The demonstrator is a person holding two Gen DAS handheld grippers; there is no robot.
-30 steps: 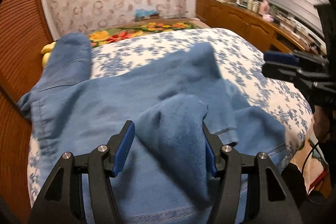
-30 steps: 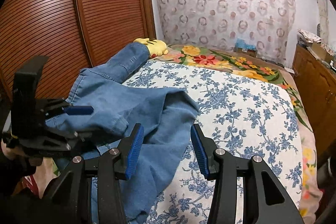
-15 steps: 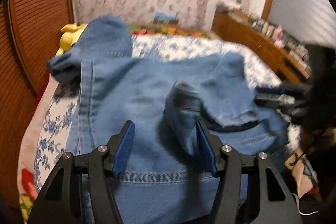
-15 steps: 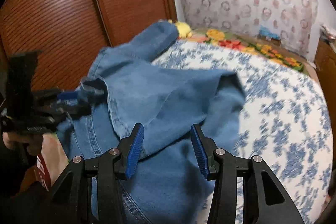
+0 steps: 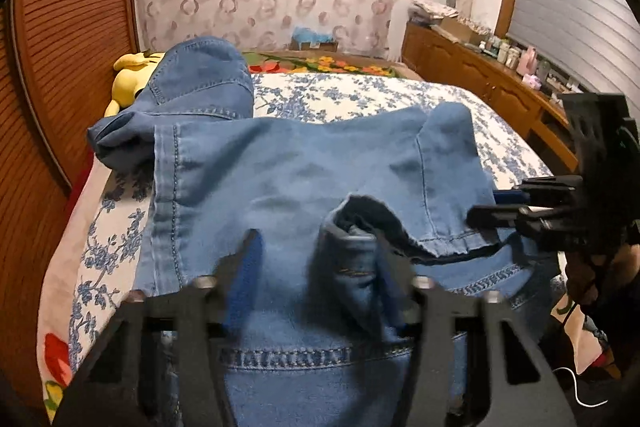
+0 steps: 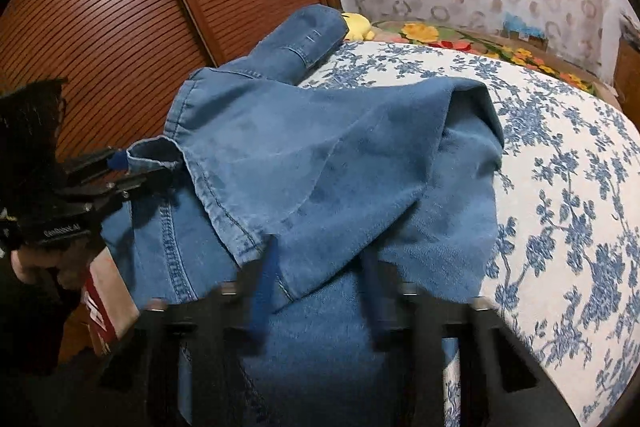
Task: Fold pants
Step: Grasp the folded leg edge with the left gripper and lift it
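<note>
Blue jeans point(image 5: 288, 171) lie on the bed, one leg folded back over the waist part, the other leg point(image 5: 200, 83) stretching to the far left. My left gripper point(image 5: 318, 267) is blurred, its jaws closing around a bunched hem corner point(image 5: 352, 251) that touches only the right finger point(image 5: 390, 279). My right gripper point(image 6: 320, 283) is blurred too, jaws closing over the hem edge point(image 6: 280, 267) of the folded leg, the pads still apart. Each view shows the other gripper at the hem, the right gripper point(image 5: 496, 207) and the left gripper point(image 6: 120, 167).
The bed has a white cover with blue flowers point(image 6: 560, 187). A yellow plush toy point(image 5: 128, 79) lies at its far left. A slatted wooden wardrobe point(image 6: 120, 7) stands close on the left, a wooden sideboard point(image 5: 480, 79) with clutter on the right.
Both views have swung toward the wardrobe side and come closer to the jeans. The folded leg's hem now lies at both grippers, whose fingers have drawn slightly together and blurred.
</note>
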